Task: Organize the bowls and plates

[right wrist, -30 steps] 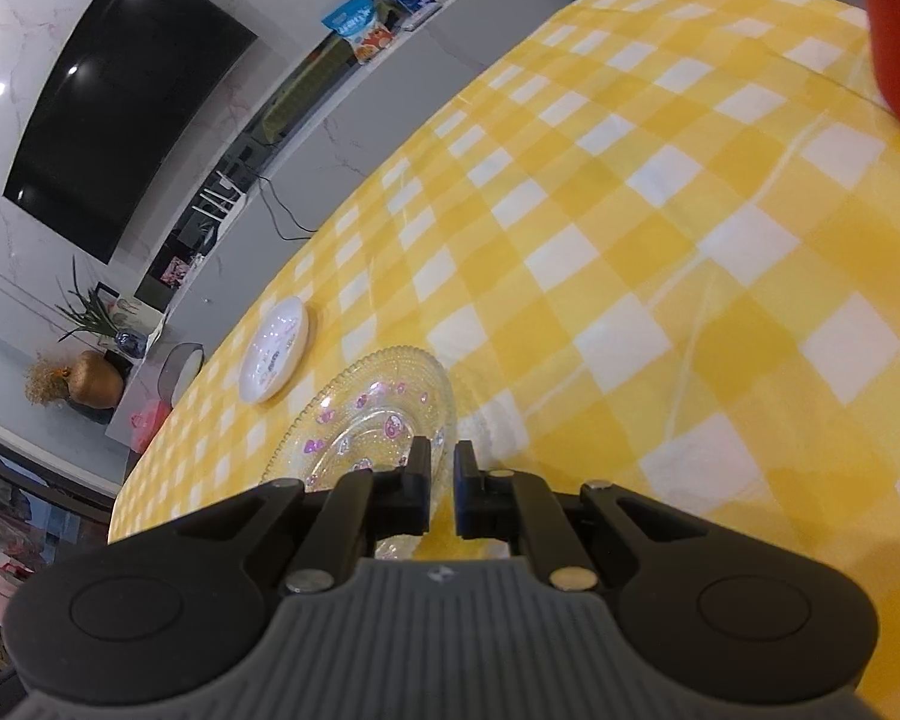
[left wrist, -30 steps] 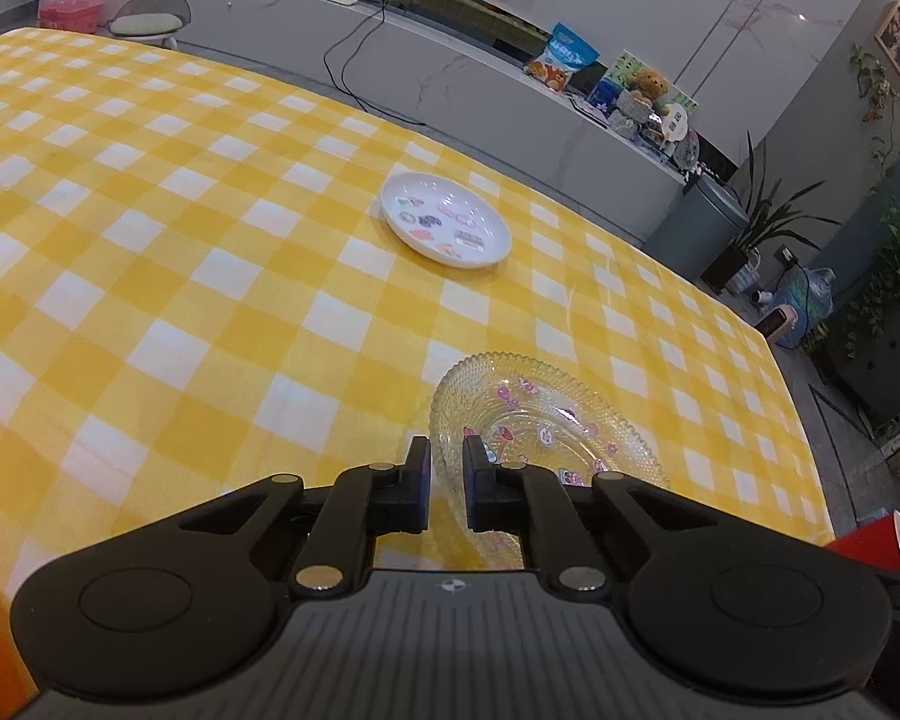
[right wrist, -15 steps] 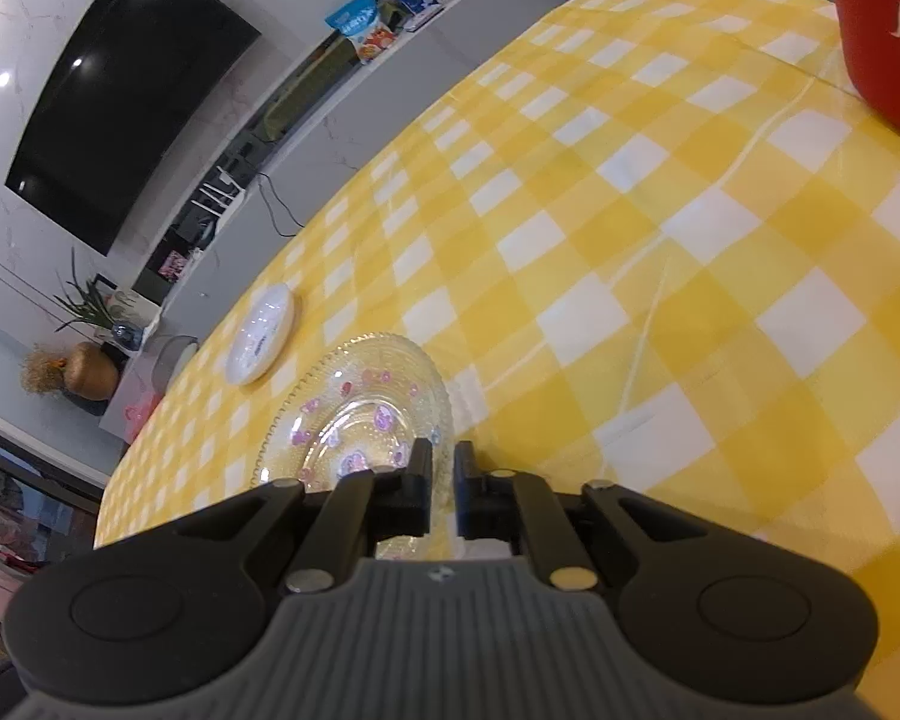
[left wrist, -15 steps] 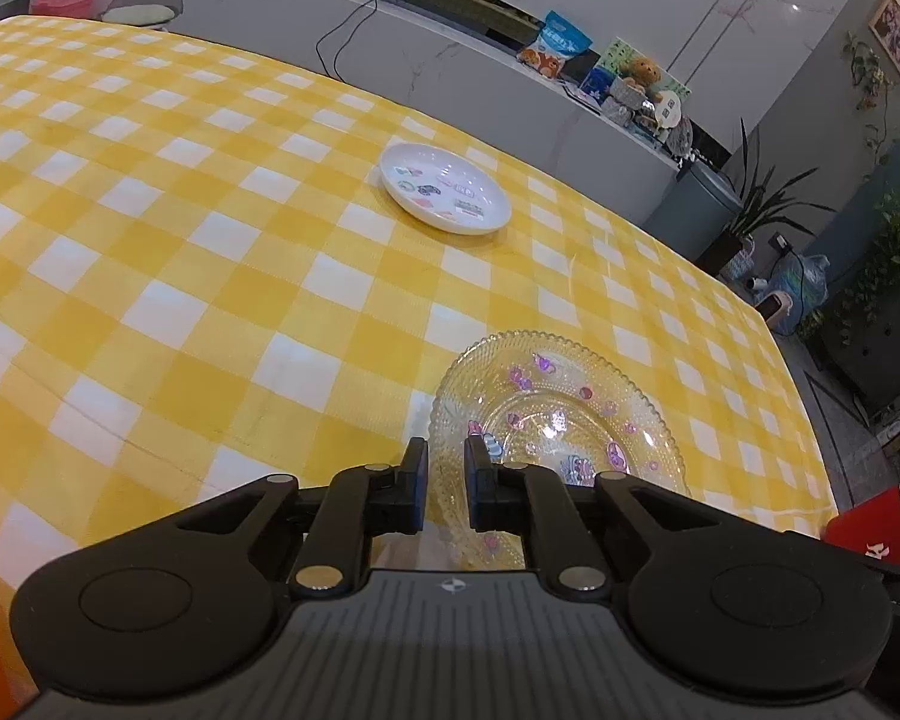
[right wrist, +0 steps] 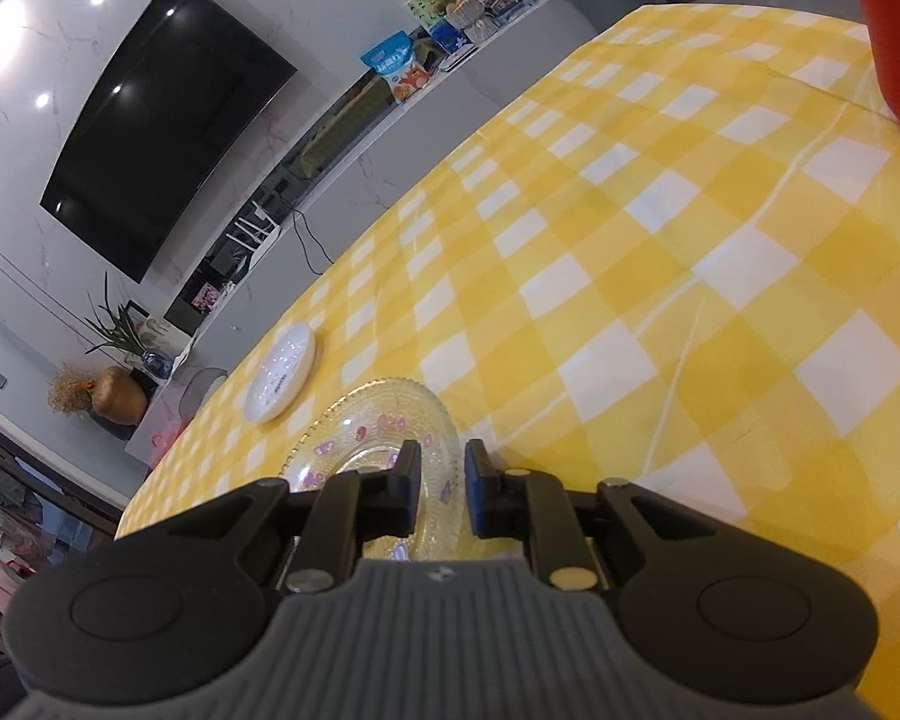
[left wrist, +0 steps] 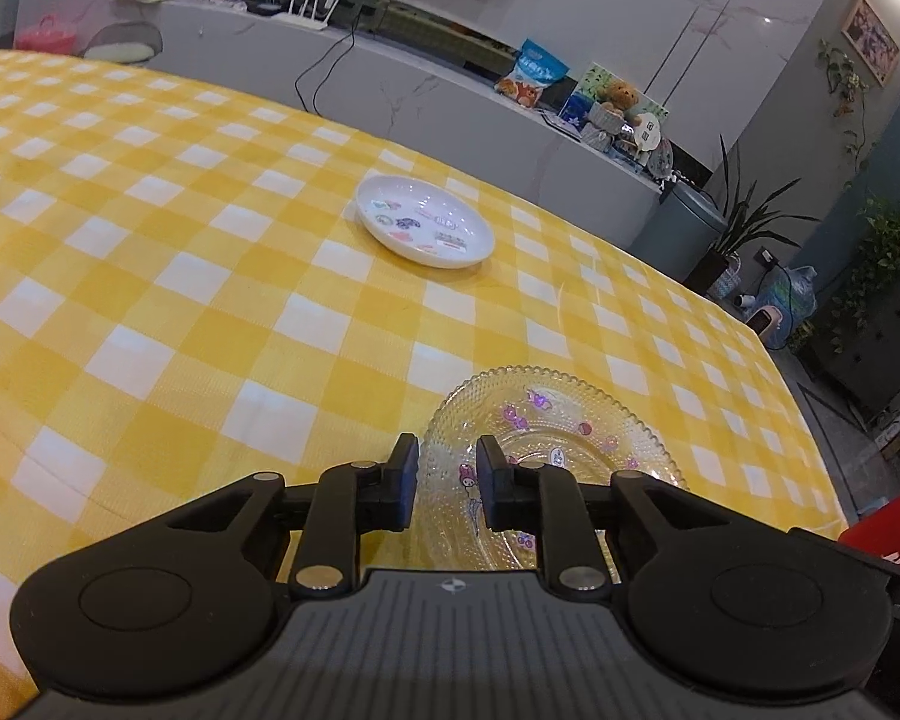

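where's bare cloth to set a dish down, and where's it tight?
Free: the wide stretch of checked tablecloth left of the white plate and glass plate, plus the strip between those two plates. Tight: the near corner, where both grippers sit at the glass plate with the red cup close by.

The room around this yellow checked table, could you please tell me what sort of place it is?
Most likely a home living-dining room. A large black wall-mounted television hangs above a long grey media cabinet holding snack bags and a teddy bear, and potted green houseplants stand on the floor.
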